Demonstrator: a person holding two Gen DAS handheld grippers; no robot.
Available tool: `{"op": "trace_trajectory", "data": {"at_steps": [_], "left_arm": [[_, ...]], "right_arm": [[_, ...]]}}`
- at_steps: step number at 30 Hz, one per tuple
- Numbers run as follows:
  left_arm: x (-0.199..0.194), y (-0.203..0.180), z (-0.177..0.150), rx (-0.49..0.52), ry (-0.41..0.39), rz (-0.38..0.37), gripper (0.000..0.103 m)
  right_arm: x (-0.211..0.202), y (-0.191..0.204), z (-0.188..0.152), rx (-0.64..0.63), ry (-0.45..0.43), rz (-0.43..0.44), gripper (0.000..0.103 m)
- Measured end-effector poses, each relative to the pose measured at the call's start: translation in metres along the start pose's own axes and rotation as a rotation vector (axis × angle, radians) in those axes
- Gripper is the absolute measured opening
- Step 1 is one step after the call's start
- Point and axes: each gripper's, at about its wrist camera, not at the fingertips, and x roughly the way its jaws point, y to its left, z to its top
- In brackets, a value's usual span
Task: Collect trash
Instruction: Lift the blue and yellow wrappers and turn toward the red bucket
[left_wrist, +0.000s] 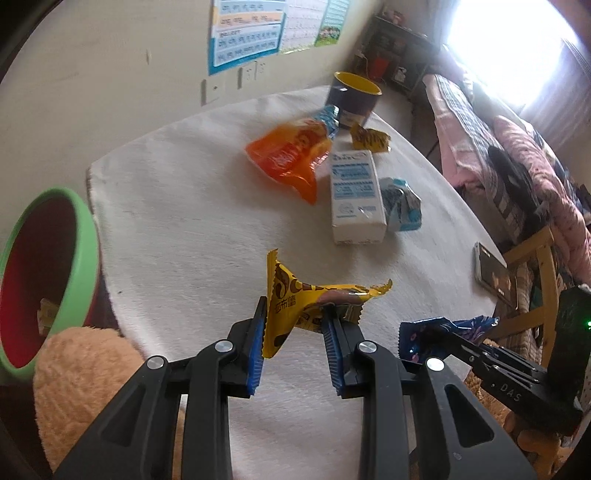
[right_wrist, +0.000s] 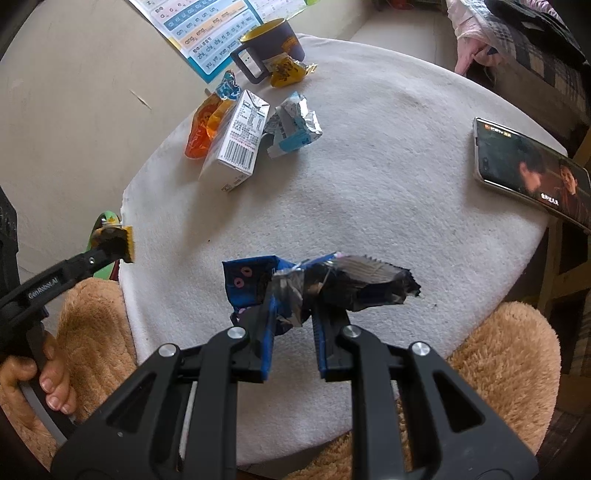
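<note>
A lived-in bedroom at home — a bed with patterned quilts (left_wrist: 517, 155) beside the cloth-covered table (left_wrist: 192, 229), a pinyin chart (left_wrist: 245, 33) on the wall.

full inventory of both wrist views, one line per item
yellow wrapper: 1, yellow-brown, in left gripper
blue wrapper: 1, blue-silver, in right gripper
orange wrapper: 1, orange, far table, beside carton
carton: 1, white-blue, lying mid-table
foil wrapper: 1, silver-blue, right of carton
small gold wrapper: 1, by mug
mug: 1, dark, yellow inside, far edge
phone: 1, screen on, right edge
bin: 1, green rim, red inside, left of table
table: 1, white cover
left gripper: shut on yellow wrapper
right gripper: shut on blue wrapper
</note>
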Motion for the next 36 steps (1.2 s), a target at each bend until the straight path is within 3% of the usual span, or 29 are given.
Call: {"op": "trace_trajectory", "data": {"at_steps": [36], "left_arm": [[-0.010, 0.039, -0.012, -0.105, -0.022, -0.036, 0.026]], "right_arm": [[0.000, 0.048, -0.003, -0.129, -0.001, -0.052, 0.018]]}}
